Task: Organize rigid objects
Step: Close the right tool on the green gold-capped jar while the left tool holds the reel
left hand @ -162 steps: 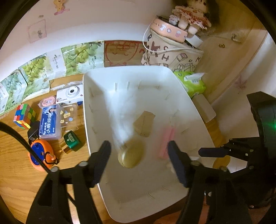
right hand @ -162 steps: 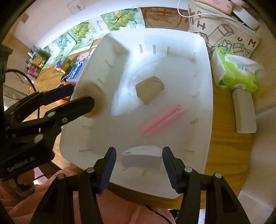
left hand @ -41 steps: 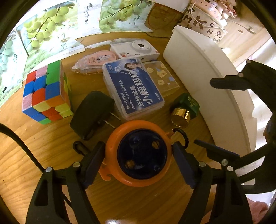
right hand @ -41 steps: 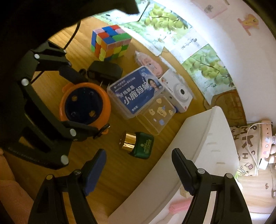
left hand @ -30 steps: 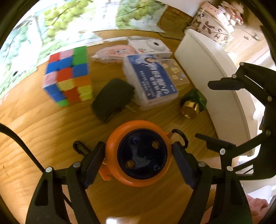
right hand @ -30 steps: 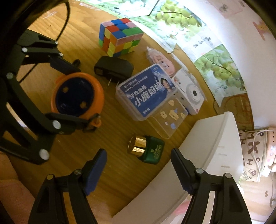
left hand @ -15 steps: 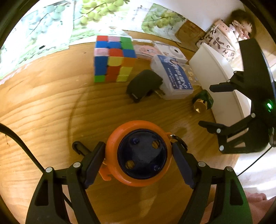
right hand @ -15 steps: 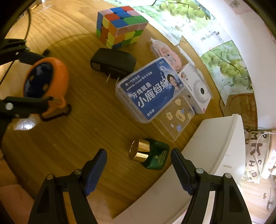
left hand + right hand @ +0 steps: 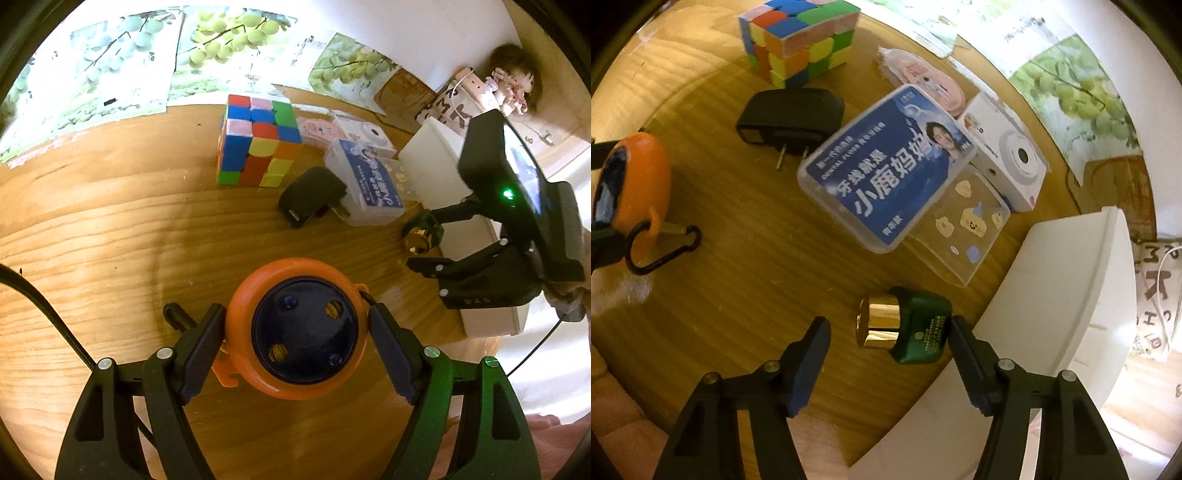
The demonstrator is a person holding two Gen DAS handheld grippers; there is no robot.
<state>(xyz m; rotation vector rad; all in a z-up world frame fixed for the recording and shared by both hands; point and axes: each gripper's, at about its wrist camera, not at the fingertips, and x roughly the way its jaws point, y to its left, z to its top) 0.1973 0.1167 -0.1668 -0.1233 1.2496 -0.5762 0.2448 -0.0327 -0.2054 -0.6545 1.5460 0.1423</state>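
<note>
The left gripper (image 9: 297, 338) squeezed the orange ball (image 9: 295, 328) above the table (image 9: 110, 240). The right gripper (image 9: 886, 354) was closing around the green bottle (image 9: 905, 328), one pad touching it, beside the white tray (image 9: 1071, 295). Farther off sat the cube (image 9: 258, 144).

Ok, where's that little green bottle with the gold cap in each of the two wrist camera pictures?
Left wrist view: green bottle at right of centre, beside the white tray, between the jaws of the right gripper.
Right wrist view: low centre, on its side, gold cap pointing left, between the jaws, which have just been closing.
Shared landmark: the blue-labelled clear box, up and left of the bottle in both.
</note>
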